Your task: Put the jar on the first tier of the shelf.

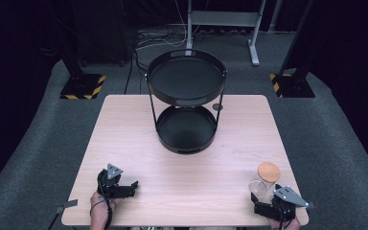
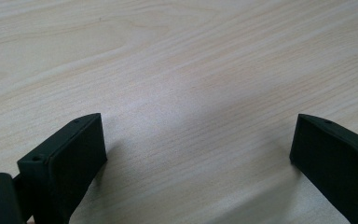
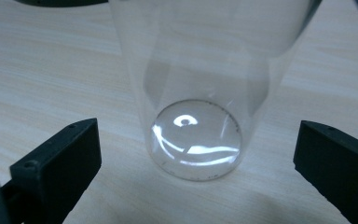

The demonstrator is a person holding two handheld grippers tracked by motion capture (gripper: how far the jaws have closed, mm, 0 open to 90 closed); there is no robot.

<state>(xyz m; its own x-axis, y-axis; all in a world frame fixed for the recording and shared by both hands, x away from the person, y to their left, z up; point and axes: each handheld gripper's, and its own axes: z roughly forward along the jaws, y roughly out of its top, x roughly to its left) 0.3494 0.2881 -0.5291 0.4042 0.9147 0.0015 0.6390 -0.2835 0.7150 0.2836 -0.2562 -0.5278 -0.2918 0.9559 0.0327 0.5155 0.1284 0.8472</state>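
Glass jar (image 1: 264, 181), capped with a round wooden lid (image 1: 269, 171), is standing upright at the near right corner of the tabletop (image 1: 182, 172). The right gripper (image 1: 261, 203) is sitting just behind the jar, its fingers (image 3: 56, 163) spreading wide on either side of the clear base without touching it. The left gripper (image 1: 124, 188) is resting at the near left, fingers (image 2: 70, 158) gaping over bare wood. A black two-tier tray stand (image 1: 187, 103) is occupying the far middle
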